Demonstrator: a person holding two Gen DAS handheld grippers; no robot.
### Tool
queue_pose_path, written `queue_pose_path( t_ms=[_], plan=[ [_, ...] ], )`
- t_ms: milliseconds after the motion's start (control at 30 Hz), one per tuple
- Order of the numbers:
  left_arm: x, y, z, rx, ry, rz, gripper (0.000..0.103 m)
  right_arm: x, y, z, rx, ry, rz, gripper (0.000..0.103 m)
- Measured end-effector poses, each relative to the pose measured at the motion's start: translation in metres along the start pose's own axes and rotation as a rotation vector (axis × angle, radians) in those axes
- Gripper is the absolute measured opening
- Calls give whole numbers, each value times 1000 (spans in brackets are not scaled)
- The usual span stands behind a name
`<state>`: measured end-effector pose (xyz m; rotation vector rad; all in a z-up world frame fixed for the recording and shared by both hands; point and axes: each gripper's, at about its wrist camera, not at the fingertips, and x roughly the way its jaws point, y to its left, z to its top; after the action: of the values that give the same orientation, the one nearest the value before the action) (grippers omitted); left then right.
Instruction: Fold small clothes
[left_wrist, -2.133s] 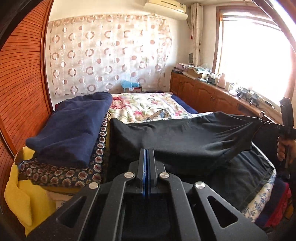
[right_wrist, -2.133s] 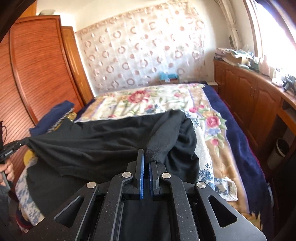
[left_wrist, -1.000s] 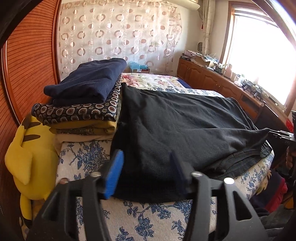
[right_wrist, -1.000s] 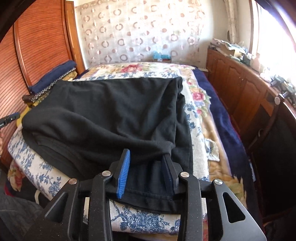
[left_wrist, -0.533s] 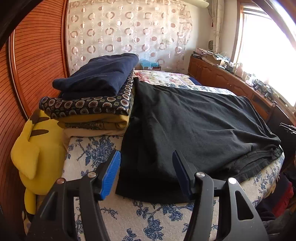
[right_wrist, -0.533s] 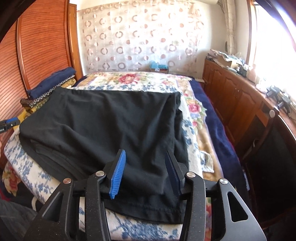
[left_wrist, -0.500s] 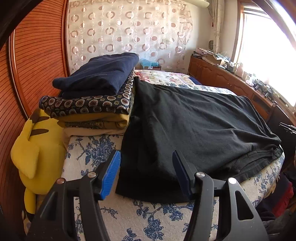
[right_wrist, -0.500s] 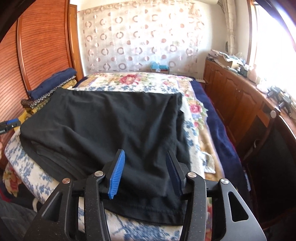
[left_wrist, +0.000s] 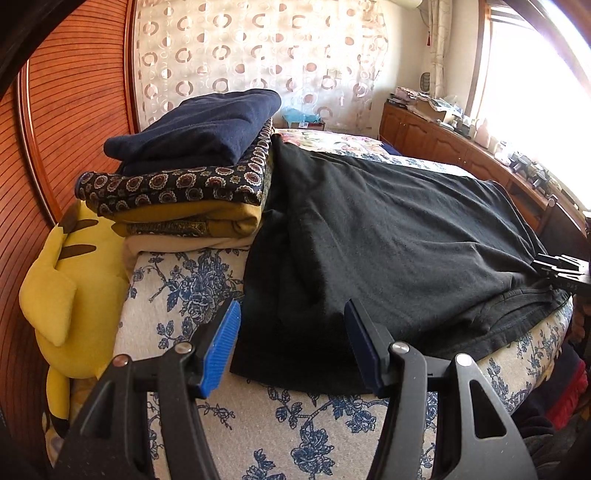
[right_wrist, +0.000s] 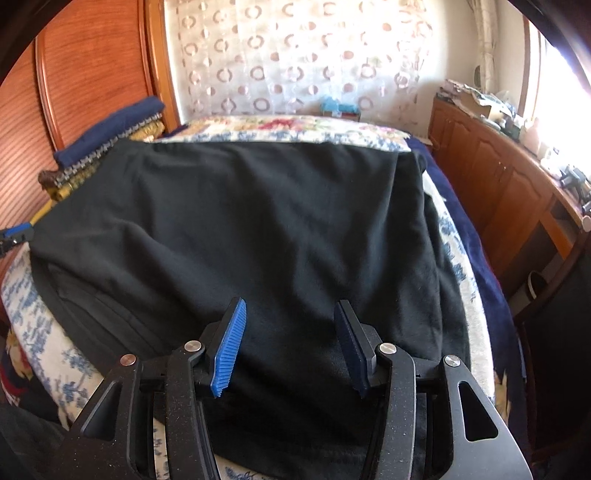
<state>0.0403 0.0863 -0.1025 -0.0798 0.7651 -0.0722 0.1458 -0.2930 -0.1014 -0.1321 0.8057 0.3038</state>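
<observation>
My pads (left_wrist: 221, 349) blue, ribbed; garment (left_wrist: 388, 236) plain black; bedspread (left_wrist: 192, 291) white with blue flowers; stack beside it: navy top (left_wrist: 199, 129), dark medallion print (left_wrist: 173, 184), mustard (left_wrist: 192, 218); plush (left_wrist: 74, 277) yellow, brown stripes; curtain (left_wrist: 258, 62) white, ring pattern.

Dropped the fold, both grips off now

I'm backing my left gripper (left_wrist: 291, 347) and right gripper (right_wrist: 290, 347) off the black garment (left_wrist: 388, 240), which is lying flat now.

Both wrist views look down close, sharing the black garment (left_wrist: 388, 236)
</observation>
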Motion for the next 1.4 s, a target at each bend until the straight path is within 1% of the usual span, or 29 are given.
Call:
queue_pose_path(
  t_ms=[33,133,200,267,567,733,1033,1267,1400],
  plan=[
    [1,0,0,-2,2,0,58,2,0,-2,3,8,-8,51],
    [5,2,-1,-9,13,-1,58,1,3,-6,-1,-4,-27,53],
    [7,3,-1,-15,18,-2,58,1,6,-8,-4,-5,-49,58],
    [9,4,-1,-21,20,-3,58,0,6,-10,1,-9,-70,61],
    [18,9,-4,-57,51,-28,58,-2,5,-14,39,-16,-105,67],
    [19,11,-6,-72,51,-43,58,-4,4,-16,56,-16,-106,71],
    [20,12,-6,-81,52,-57,58,-5,-1,-19,40,-31,-89,73],
    [26,7,-4,-66,64,-54,58,-5,-3,-20,30,-39,-80,74],
    [28,6,-1,-71,65,-74,58,-4,-4,-20,28,-43,-77,75]
  ],
)
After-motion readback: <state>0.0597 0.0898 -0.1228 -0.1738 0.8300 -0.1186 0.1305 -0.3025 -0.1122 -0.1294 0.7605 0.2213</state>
